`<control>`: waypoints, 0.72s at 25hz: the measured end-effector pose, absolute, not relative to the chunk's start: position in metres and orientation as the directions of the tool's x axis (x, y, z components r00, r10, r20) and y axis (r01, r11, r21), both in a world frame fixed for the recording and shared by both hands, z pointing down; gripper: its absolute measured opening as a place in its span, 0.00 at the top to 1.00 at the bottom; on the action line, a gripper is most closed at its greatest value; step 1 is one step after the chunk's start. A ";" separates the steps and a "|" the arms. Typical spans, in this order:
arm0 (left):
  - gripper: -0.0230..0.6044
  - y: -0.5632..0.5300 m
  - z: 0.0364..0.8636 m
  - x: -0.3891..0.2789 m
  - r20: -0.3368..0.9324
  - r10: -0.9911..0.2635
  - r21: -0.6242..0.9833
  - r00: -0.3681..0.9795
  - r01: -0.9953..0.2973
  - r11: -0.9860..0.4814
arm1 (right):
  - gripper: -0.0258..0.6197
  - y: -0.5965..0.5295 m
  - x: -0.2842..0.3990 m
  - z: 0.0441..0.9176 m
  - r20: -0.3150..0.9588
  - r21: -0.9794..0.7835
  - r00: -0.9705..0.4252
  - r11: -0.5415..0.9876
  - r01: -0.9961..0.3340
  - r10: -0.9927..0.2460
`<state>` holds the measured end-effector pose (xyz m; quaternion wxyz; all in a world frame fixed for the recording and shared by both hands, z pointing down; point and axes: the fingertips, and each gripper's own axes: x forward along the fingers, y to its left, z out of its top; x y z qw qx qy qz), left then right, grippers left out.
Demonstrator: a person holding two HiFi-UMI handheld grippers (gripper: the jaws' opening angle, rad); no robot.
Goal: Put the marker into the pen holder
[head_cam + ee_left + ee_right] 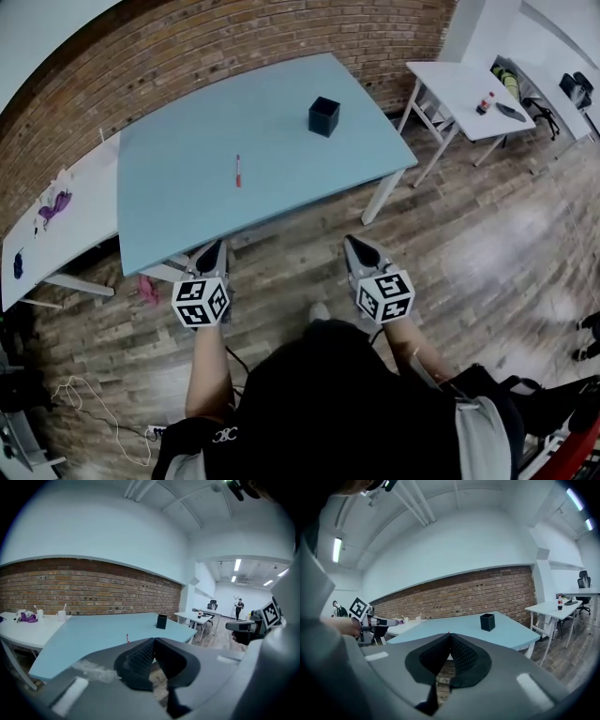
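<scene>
Worktop [178, 197]: light-blue tabletop in front of a brick wall [234, 47]; carries the pen holder and the marker, well apart from each other.
Left gripper [211, 251]: clenched and empty, jaws together; held over the wooden floor [469, 244] at the worktop's near edge.
Right gripper [359, 248]: clenched and empty, jaws together; beside the left gripper, just off the same edge.
Pen holder [323, 116]: black, square, upright, toward the far right of the worktop.
Marker [237, 171]: red, lying flat near mid-worktop, outside the pen holder.

Blue table [187, 187] — brick wall [234, 47] behind
</scene>
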<state>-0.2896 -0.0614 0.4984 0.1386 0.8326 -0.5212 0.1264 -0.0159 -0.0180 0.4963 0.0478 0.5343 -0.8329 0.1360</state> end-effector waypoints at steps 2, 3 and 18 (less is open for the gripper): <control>0.95 -0.080 0.494 -0.285 0.356 -0.844 0.084 0.402 -0.913 -0.399 | 0.95 -0.037 -0.012 0.494 0.226 -0.171 -0.450 0.420 -0.891 -0.864; 0.95 -0.087 0.493 -0.283 0.359 -0.848 0.080 0.390 -0.918 -0.388 | 0.95 -0.045 -0.010 0.494 0.229 -0.169 -0.462 0.433 -0.885 -0.857; 0.80 -0.212 0.563 -0.274 0.519 -0.754 0.098 0.402 -0.905 -0.415 | 0.95 -0.125 -0.003 0.502 0.252 -0.170 -0.447 0.416 -0.893 -0.858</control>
